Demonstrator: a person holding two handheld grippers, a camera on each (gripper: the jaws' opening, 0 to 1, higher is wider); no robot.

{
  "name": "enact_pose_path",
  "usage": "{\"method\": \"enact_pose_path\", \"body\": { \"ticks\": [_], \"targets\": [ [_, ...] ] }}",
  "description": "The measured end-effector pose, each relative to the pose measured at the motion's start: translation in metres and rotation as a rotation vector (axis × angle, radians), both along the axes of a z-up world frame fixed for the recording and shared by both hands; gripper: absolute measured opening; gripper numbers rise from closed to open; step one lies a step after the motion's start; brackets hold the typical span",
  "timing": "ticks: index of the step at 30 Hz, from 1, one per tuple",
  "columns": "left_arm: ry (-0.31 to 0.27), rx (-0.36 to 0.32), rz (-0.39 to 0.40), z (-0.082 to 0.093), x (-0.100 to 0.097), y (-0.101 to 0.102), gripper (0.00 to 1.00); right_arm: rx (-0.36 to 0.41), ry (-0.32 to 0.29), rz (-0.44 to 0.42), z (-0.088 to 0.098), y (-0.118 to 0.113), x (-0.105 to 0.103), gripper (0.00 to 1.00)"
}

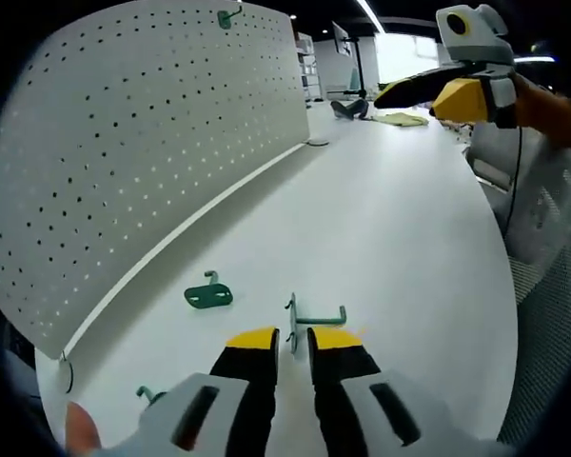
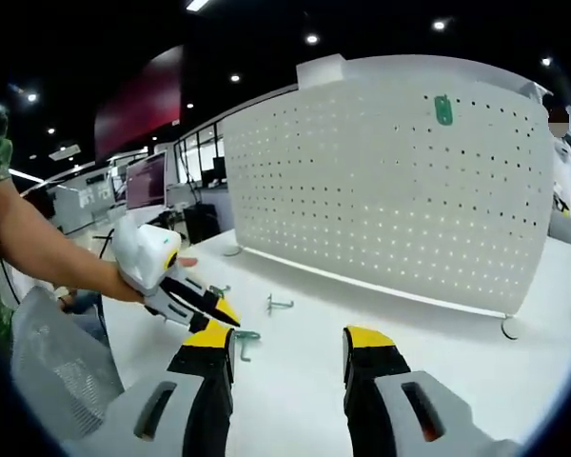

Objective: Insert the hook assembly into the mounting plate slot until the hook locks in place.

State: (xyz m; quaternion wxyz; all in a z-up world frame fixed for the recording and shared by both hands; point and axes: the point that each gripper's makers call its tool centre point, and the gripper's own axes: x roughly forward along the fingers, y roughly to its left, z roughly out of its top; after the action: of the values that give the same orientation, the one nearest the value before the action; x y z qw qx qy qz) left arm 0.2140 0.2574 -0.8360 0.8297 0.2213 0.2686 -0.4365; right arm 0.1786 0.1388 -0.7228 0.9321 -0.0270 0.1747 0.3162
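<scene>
On the white tabletop (image 1: 390, 219), just ahead of the left gripper (image 1: 293, 335), lies a green metal hook (image 1: 314, 319). Its flat base stands on edge at the end nearest the gripper's yellow tips. From there a thin rod runs sideways to the right in the left gripper view, roughly parallel to the pegboard's lower edge, and ends in a short upturned tip. The left gripper's jaws are nearly pressed together, with only a narrow gap between them, and the hook's base sits right at that gap; whether the jaws touch it cannot be told.

A second green hook (image 1: 208, 295) rests to the left, nearer the pegboard, lying on its oval base plate with its stub pointing up. A third green piece (image 1: 148, 393) peeks out at the lower left beside the gripper body.

The white pegboard (image 1: 143, 143) stands upright along the tabletop's far side, dotted with small holes, and one green hook (image 2: 443, 109) already hangs near its top edge.

The right gripper (image 2: 288, 341) hovers above the tabletop with its jaws spread wide and nothing between them. In the right gripper view the left gripper reaches in from the left, low over the tabletop by the hooks.
</scene>
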Motion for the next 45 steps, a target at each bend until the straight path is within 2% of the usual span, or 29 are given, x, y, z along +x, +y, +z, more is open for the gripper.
{"method": "enact_pose_path", "body": {
  "ticks": [13, 29, 36, 45],
  "targets": [
    [-0.003, 0.022, 0.0, -0.0032, 0.0004, 0.0011, 0.06, 0.001, 0.001, -0.003, -0.0002, -0.001, 0.0, 0.46],
    [-0.017, 0.026, 0.015, -0.0028, 0.0036, 0.0023, 0.03, 0.002, -0.002, -0.004, 0.0003, -0.0009, 0.0008, 0.45],
    [-0.01, 0.001, 0.028, -0.0011, 0.0023, 0.001, 0.02, 0.002, -0.004, -0.006, 0.0008, -0.0015, 0.0009, 0.45],
    [0.029, -0.042, 0.072, -0.0013, 0.0031, 0.0035, 0.02, 0.003, -0.008, -0.005, 0.002, -0.0011, 0.0006, 0.45]
  ]
}}
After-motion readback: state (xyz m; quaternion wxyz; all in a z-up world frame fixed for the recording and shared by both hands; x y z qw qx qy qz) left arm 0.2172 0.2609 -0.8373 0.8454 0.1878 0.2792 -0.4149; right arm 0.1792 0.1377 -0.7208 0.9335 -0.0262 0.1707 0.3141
